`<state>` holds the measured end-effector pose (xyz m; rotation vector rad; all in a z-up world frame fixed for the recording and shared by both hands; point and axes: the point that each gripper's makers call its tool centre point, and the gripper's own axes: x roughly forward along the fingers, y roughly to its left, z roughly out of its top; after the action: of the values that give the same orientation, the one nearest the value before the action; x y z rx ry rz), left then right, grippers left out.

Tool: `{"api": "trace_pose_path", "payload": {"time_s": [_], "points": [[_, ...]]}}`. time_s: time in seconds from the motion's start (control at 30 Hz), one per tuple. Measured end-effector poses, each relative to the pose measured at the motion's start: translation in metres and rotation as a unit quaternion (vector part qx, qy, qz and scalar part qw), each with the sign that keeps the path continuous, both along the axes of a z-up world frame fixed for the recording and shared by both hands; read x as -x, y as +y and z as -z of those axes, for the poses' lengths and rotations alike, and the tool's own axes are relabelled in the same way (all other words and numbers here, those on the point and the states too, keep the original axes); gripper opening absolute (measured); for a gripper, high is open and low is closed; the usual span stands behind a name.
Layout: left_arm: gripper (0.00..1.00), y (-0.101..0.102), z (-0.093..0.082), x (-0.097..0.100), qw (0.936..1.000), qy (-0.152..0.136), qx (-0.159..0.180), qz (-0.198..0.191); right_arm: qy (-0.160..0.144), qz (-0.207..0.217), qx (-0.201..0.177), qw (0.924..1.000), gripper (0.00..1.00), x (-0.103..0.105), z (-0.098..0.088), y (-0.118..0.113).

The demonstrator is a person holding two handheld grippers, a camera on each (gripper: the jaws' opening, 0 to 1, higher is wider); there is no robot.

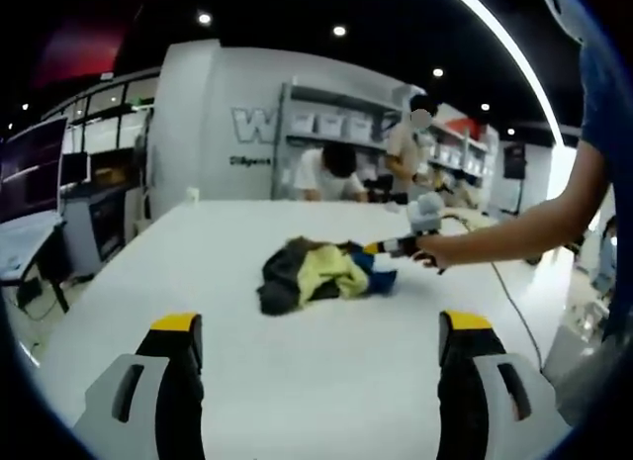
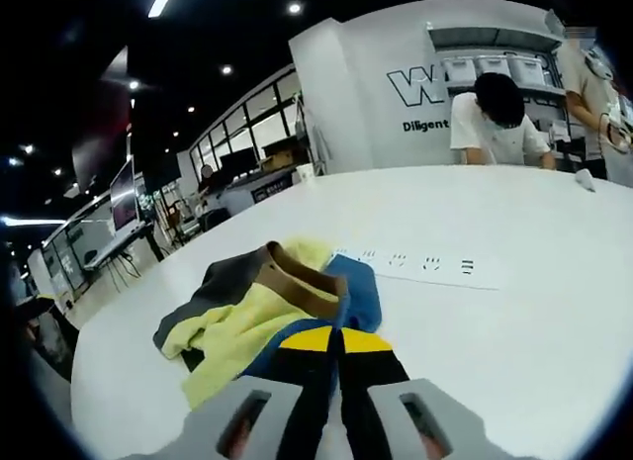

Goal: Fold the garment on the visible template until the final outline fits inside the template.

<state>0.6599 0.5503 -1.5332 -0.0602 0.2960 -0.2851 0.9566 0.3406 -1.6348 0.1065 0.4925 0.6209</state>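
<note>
A crumpled garment (image 1: 315,275) in yellow, dark grey, blue and brown lies in a heap at the middle of the white table (image 1: 198,272). My left gripper (image 1: 321,329) hovers open on the near side of it, jaws wide apart, with nothing between them. A hand (image 1: 440,250) holds my right gripper (image 1: 381,248) in from the right, tips at the heap's blue edge. In the right gripper view the yellow-tipped jaws of the right gripper (image 2: 332,341) are pressed together on the blue fabric of the garment (image 2: 259,307). Just past the heap lies a flat white rectangle (image 2: 420,266) with small dark marks.
Two people (image 1: 331,173) stand bent over the table's far edge, in front of white shelving (image 1: 336,119). The table's left edge (image 1: 119,272) drops to the floor, with desks and monitors (image 1: 40,173) beyond. A person's arm (image 1: 534,218) reaches in from the right.
</note>
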Motion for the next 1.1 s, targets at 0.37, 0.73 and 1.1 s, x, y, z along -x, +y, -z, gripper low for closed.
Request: {"api": "trace_pose_path", "payload": {"time_s": [0.37, 0.73, 1.1], "points": [[0.93, -0.002, -0.006, 0.001, 0.9999, -0.011, 0.003, 0.005, -0.072, -0.013, 0.006, 0.9973, 0.0, 0.017, -0.062, -0.012], [0.9, -0.016, -0.019, 0.0, 0.9993, -0.029, 0.004, 0.022, -0.166, -0.028, 0.017, 0.9856, 0.0, 0.074, -0.149, -0.025], [0.84, -0.041, -0.017, -0.005, 0.9969, -0.035, 0.002, 0.071, -0.198, -0.022, 0.024, 0.9797, 0.0, 0.145, -0.179, -0.05]]}}
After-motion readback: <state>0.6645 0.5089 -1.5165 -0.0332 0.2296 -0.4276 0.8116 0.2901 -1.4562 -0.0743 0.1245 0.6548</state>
